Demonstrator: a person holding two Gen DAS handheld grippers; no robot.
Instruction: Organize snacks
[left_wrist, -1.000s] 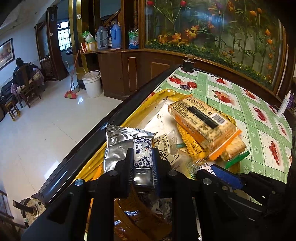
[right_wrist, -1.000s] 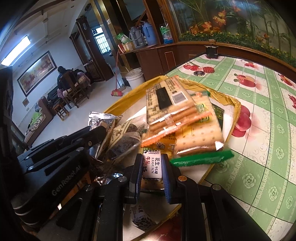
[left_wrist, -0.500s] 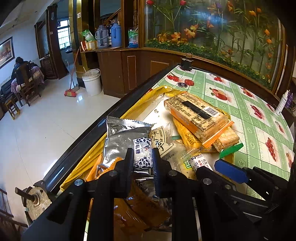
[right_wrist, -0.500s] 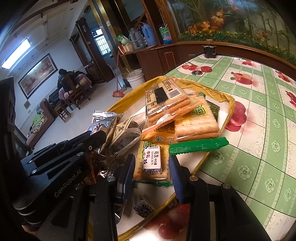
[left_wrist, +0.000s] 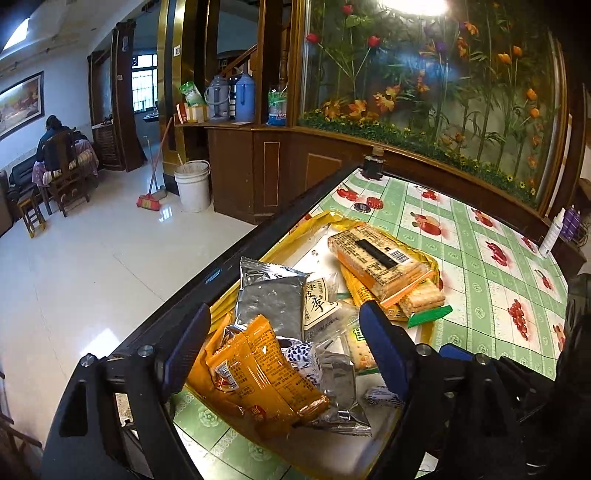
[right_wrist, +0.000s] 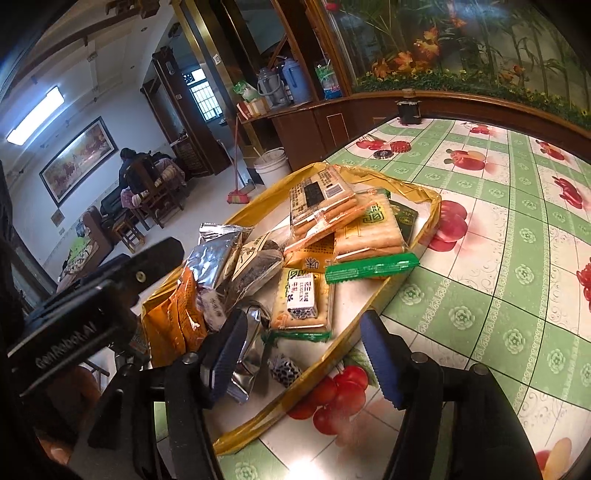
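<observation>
Snack packs are heaped on a yellow tray (left_wrist: 431, 259) on the table. My left gripper (left_wrist: 286, 350) hangs above the near end of the heap, its jaws opening, nothing pressed between them. Below it lie an orange packet (left_wrist: 258, 376), a silver packet (left_wrist: 266, 299) and a small blue-and-white candy (left_wrist: 303, 355). My right gripper (right_wrist: 303, 358) is above the yellow tray (right_wrist: 433, 206), jaws opening and apart from everything. A small white-labelled candy (right_wrist: 303, 296) rests on a flat cracker pack (right_wrist: 299, 317) ahead of it. A barcoded cracker pack (right_wrist: 321, 199) tops the far pile.
A green-checked tablecloth with red fruit prints (right_wrist: 498, 258) stretches to the right. The table's dark edge (left_wrist: 236, 258) drops to a white floor on the left. A dark cabinet with a flower display (left_wrist: 424, 110) backs the table. A person sits far off at the left (left_wrist: 55, 136).
Both grippers have opened and drawn back and upward. The left let go of the blue-and-white candy onto the heap. The right let go of the white-labelled candy, which now lies on the cracker pack.
</observation>
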